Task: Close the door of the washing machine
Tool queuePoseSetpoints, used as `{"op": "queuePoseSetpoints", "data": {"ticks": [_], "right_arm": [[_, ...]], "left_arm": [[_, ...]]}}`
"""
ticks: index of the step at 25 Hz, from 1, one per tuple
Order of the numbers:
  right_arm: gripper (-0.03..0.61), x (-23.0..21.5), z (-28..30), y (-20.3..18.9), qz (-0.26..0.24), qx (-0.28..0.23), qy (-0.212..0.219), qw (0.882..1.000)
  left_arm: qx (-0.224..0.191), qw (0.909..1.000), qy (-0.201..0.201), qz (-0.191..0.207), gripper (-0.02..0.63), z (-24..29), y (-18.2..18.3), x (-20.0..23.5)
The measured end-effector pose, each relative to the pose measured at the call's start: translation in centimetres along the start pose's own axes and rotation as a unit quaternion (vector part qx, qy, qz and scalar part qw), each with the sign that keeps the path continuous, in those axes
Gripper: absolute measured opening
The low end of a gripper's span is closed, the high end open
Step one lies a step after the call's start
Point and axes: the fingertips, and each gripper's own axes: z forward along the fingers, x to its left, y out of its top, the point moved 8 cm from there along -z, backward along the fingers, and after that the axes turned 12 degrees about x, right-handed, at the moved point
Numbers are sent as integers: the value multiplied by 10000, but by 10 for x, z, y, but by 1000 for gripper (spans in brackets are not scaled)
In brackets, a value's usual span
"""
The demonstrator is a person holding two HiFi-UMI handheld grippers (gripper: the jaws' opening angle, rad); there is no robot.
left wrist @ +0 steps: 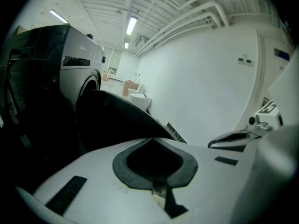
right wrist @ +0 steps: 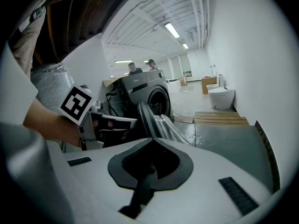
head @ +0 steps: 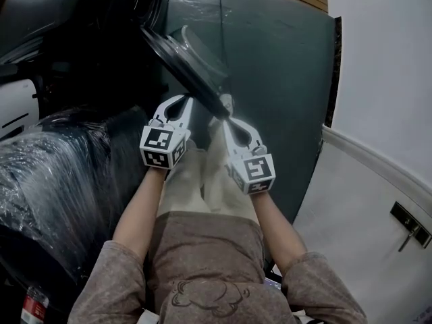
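The washing machine door (head: 185, 66), a round black rim with a clear glass bowl, stands open and edge-on from the dark machine front (head: 101, 19). Both grippers are at its lower end. My left gripper (head: 182, 100) is shut and empty, just left of the rim. My right gripper (head: 225, 105) is also shut and empty, with its tip against the rim's lower edge or very near it. In the left gripper view the dark door (left wrist: 117, 118) rises just beyond my left gripper (left wrist: 152, 139). From the right gripper view the door (right wrist: 147, 118) stands edge-on ahead of my right gripper (right wrist: 152, 139).
A plastic-wrapped dark bulk (head: 54, 174) lies at the left. Grey floor (head: 283, 79) spreads behind the door, with a white wall (head: 385, 66) at the right and a wooden pallet (right wrist: 219, 118) beyond. Another washing machine (right wrist: 152, 94), a toilet (right wrist: 219, 97) and two people (right wrist: 140, 68) are far off.
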Motion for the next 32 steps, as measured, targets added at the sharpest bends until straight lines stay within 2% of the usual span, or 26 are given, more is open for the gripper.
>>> {"op": "queuePoseSetpoints", "data": {"ticks": [6, 19, 26, 32], "right_arm": [[-6, -38, 20, 10, 325, 182, -3, 9993], [-6, -114, 43, 54, 306, 179, -29, 9994], [-6, -150, 55, 63, 415, 408, 59, 9983], [-6, -177, 76, 82, 502, 360, 135, 9980]], "left_arm": [[126, 9998, -141, 11, 0, 25, 24, -10], [137, 9995, -141, -258, 0, 62, 74, -9], [41, 9985, -44, -545, 0, 84, 97, -12], [45, 9990, -36, -442, 0, 105, 122, -8]]}}
